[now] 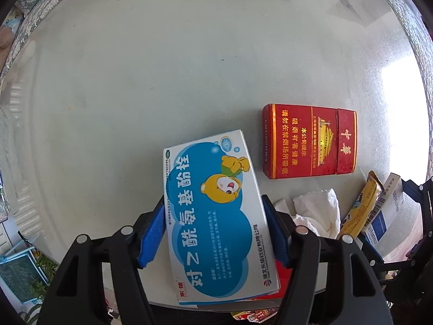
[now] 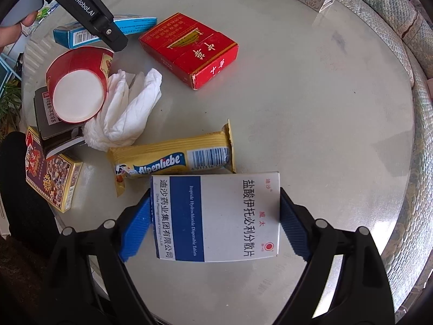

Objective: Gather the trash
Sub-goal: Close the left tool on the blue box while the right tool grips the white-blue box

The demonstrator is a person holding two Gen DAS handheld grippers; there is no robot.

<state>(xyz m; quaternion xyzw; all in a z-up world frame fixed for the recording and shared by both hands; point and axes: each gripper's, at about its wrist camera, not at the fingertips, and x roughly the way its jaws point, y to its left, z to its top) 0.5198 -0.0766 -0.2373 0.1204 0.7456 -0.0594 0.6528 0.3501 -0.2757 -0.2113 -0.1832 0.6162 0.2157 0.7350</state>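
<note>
A blue-and-white medicine box with a cartoon bear [image 1: 216,211] lies between the blue pads of my left gripper [image 1: 213,230], which press on its long sides. It overlaps something red beneath it at the table's near edge. In the right wrist view a white box with a blue band [image 2: 216,216] is clamped across its width by my right gripper [image 2: 215,227]. Other trash lies around: a red cigarette pack [image 2: 189,51], a crumpled tissue [image 2: 127,113], a yellow Alpenliebe wrapper [image 2: 173,157] and a tipped red paper cup [image 2: 78,86].
The round glass table [image 2: 324,108] has a patterned rim. A playing-card box [image 2: 51,176] and a dark box [image 2: 48,116] sit at its left edge. A person's hand [image 2: 10,32] holds the left gripper's black body [image 2: 89,13] over the blue box's end.
</note>
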